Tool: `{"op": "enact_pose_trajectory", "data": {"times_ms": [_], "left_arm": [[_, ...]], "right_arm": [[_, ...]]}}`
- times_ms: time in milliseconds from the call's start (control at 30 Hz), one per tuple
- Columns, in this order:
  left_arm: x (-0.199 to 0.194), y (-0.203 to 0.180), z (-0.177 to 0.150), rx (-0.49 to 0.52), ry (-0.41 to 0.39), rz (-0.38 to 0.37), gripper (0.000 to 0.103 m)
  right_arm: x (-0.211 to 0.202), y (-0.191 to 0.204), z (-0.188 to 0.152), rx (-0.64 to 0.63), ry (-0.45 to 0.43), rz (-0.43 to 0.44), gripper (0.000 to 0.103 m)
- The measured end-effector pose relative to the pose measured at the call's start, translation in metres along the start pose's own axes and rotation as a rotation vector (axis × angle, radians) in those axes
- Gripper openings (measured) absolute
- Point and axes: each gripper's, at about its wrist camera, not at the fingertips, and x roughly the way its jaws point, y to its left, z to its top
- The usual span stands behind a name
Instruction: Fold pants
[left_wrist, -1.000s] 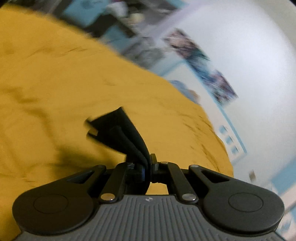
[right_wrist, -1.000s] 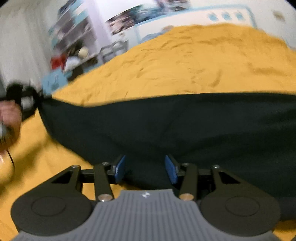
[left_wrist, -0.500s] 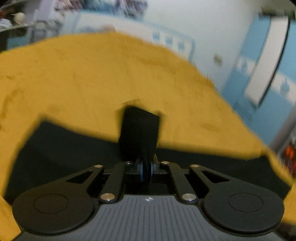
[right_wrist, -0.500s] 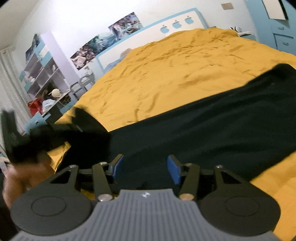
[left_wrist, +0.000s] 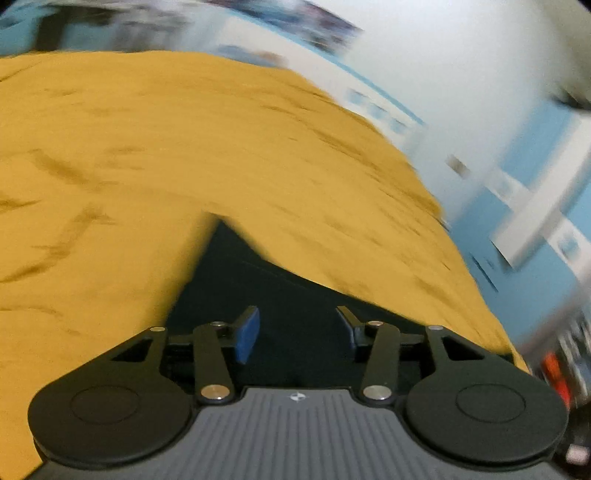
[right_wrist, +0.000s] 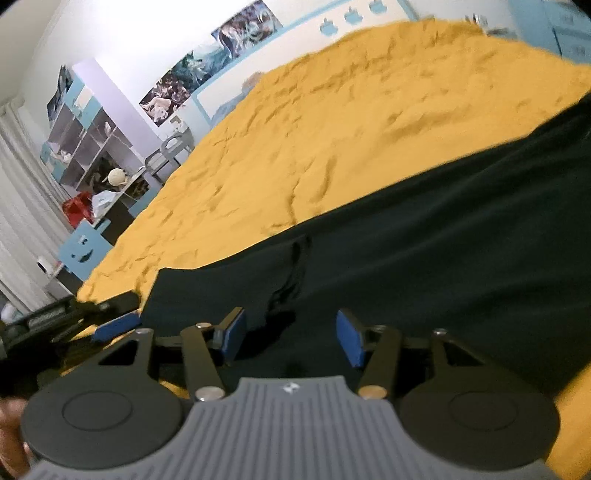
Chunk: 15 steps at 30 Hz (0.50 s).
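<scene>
Black pants (right_wrist: 424, 236) lay spread across the yellow bed (right_wrist: 332, 122), one corner (left_wrist: 236, 266) reaching toward the left gripper (left_wrist: 295, 328). Both the left gripper and the right gripper (right_wrist: 290, 338) hovered low over the dark cloth, jaws spread and holding nothing. A shelf (right_wrist: 85, 147) stood against the far wall.

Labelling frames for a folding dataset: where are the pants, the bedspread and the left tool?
pants (right_wrist: 424, 236): right wrist view, flat middle of cloth.
bedspread (right_wrist: 332, 122): right wrist view, bare wrinkled middle.
left tool (left_wrist: 297, 330): left wrist view, between fingertips.
</scene>
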Motion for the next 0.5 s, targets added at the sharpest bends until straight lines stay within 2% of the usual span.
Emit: {"op": "enact_pose_trajectory", "data": {"times_ms": [100,167,233,300,333,400,433,500], "left_arm": [[0.001,0.045,0.012,-0.198,-0.004,0.119,0.055],[0.004,0.069,0.016,-0.34,0.014,0.162,0.055],[0.008,0.077,0.015,-0.387,0.022,0.15,0.055],[0.011,0.075,0.013,-0.377,0.028,0.133,0.055],[0.014,0.071,0.012,-0.362,0.037,0.122,0.055],[0.019,0.066,0.01,-0.329,0.055,0.103,0.055],[0.021,0.063,0.009,-0.31,0.067,0.093,0.058],[0.026,0.058,0.008,-0.261,0.113,0.078,0.065]], "right_arm": [[0.02,0.005,0.002,0.014,0.034,-0.02,0.056],[0.032,0.009,0.003,0.022,0.047,-0.047,0.057],[0.041,0.011,0.004,0.035,0.057,-0.075,0.057],[0.047,0.017,0.004,0.023,0.059,-0.078,0.055],[0.05,0.019,0.004,0.008,0.061,-0.074,0.05],[0.057,0.024,0.004,-0.031,0.077,-0.071,0.027],[0.06,0.025,0.003,-0.052,0.079,-0.086,0.022],[0.062,0.024,0.002,-0.069,0.085,-0.093,0.006]]}}
